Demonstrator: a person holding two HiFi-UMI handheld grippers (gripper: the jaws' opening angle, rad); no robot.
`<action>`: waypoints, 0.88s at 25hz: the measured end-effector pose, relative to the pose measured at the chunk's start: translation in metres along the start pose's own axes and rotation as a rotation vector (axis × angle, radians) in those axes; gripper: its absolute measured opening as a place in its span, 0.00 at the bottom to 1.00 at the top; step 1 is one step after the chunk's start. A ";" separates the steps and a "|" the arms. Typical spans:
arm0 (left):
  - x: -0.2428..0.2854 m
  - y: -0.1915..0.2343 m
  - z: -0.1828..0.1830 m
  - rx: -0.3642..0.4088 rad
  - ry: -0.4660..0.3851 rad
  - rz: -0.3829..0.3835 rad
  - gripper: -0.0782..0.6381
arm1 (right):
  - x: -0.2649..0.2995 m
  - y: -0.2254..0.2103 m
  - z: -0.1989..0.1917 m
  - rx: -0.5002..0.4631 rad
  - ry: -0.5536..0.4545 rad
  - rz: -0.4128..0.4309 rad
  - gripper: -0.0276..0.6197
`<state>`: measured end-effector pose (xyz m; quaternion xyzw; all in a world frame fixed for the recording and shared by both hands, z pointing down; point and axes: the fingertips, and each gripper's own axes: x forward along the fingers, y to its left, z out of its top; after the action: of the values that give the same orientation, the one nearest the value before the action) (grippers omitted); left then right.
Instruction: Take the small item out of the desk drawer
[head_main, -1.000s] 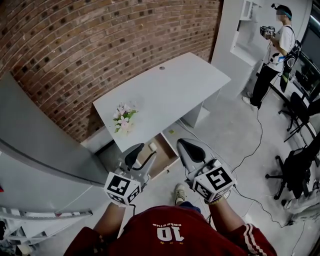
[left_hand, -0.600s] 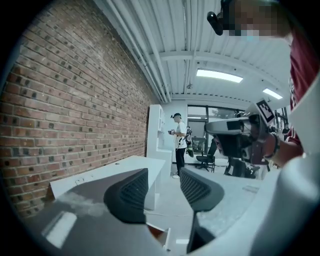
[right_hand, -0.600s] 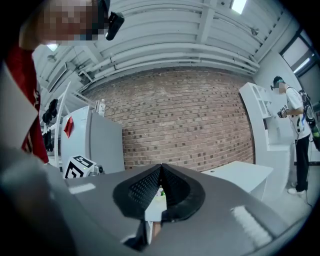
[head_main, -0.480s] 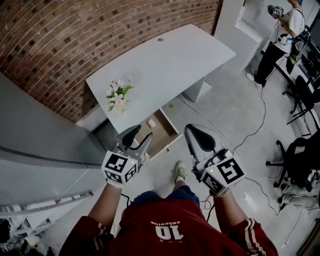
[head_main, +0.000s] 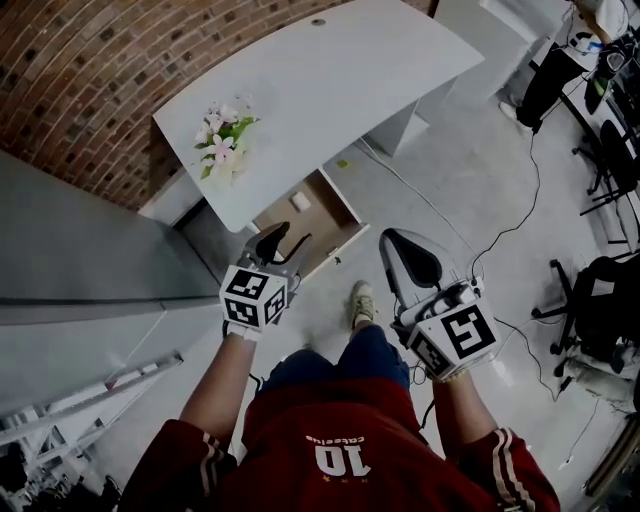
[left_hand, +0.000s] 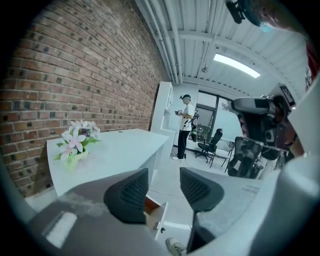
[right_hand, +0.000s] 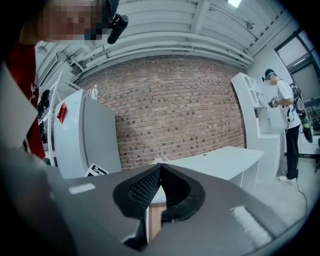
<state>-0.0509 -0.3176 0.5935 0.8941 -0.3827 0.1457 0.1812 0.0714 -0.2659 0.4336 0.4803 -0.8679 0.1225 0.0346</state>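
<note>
Two grippers hover over the floor before the desk (head_main: 330, 90) in the head view: the left gripper (head_main: 278, 243) and the right gripper (head_main: 405, 265). The drawer (head_main: 330, 222) hangs open under the desk's near edge, with the small white item (head_main: 300, 201) inside. Left gripper view: jaws apart, empty. Right gripper view: jaws pressed together, holding nothing.
</note>
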 end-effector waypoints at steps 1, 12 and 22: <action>0.007 0.005 -0.011 -0.008 0.012 0.005 0.40 | 0.001 -0.001 -0.007 0.004 0.003 0.001 0.03; 0.109 0.068 -0.120 -0.078 0.131 0.042 0.40 | 0.022 -0.032 -0.080 -0.004 0.017 -0.006 0.03; 0.185 0.128 -0.197 -0.165 0.149 0.135 0.42 | 0.045 -0.088 -0.156 -0.005 0.018 -0.045 0.03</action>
<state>-0.0465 -0.4307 0.8703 0.8350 -0.4383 0.1917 0.2719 0.1121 -0.3093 0.6084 0.4984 -0.8568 0.1239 0.0464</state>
